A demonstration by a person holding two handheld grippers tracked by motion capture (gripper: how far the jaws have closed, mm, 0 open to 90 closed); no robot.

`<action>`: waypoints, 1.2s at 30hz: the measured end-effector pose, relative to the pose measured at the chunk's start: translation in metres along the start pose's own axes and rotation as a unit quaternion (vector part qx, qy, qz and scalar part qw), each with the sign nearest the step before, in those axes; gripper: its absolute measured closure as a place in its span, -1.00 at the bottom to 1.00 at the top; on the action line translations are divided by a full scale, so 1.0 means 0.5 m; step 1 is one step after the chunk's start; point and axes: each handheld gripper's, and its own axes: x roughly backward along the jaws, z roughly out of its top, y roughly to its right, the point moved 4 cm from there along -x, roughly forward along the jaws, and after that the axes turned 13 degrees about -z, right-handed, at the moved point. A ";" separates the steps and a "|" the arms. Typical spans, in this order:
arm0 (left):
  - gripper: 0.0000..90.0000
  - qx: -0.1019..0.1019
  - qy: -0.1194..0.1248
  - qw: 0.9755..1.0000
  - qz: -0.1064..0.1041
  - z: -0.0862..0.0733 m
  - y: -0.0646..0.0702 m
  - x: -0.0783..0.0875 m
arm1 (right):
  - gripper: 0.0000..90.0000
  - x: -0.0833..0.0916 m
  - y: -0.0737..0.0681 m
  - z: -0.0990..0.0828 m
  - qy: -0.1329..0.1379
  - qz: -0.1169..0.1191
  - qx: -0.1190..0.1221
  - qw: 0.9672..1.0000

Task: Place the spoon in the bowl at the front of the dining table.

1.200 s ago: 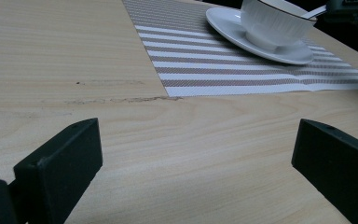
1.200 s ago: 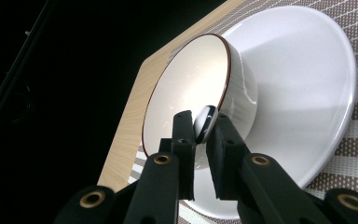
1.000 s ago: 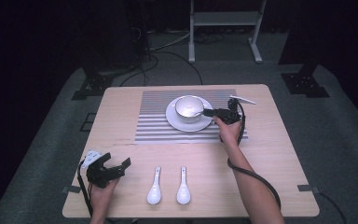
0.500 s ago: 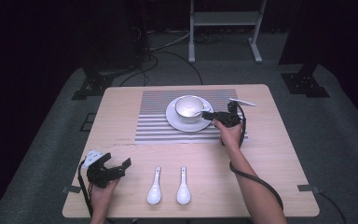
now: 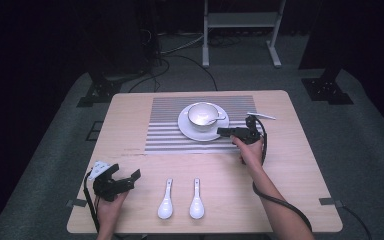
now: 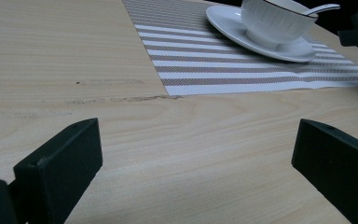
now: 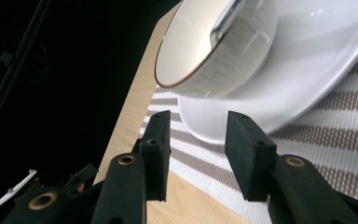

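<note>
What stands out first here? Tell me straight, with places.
The white bowl on its plate, a spoon resting in it, sits on the striped mat at the table's far middle. The right gripper hovers at the plate's rim, its jaws just opened and empty. Two white spoons lie side by side near the front edge.

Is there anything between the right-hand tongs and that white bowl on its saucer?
Nothing visible. The right tongs sit at the saucer's near edge, jaws just opened and empty; in the right gripper view only saucer rim and striped mat lie before the bowl, which has a spoon in it.
</note>
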 end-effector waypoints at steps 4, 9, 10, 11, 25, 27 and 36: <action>-0.99 0.000 0.000 1.000 0.000 0.000 0.000 0.000 | 0.26 0.007 0.001 -0.010 -0.006 0.000 0.006 1.000; -0.99 0.001 0.000 1.000 0.000 0.000 0.000 0.000 | 0.20 0.016 0.000 -0.024 -0.013 0.006 0.013 1.000; -0.99 0.000 -0.001 1.000 0.000 0.000 0.000 0.000 | 0.20 0.018 0.000 -0.027 -0.013 0.008 0.013 1.000; -0.99 0.000 -0.001 1.000 0.001 0.000 0.001 0.000 | 0.19 0.020 0.000 -0.031 -0.016 0.008 0.014 1.000; -0.99 0.000 -0.001 1.000 0.001 0.000 0.000 0.000 | 0.03 0.035 -0.004 -0.072 -0.023 0.025 0.031 0.999; -0.99 0.000 -0.001 1.000 0.002 0.000 0.000 0.000 | 0.00 0.037 -0.006 -0.078 -0.026 0.027 0.035 0.999; -0.99 -0.001 -0.003 1.000 0.003 0.000 0.001 -0.001 | -0.08 0.054 -0.009 -0.098 -0.035 0.028 0.045 0.998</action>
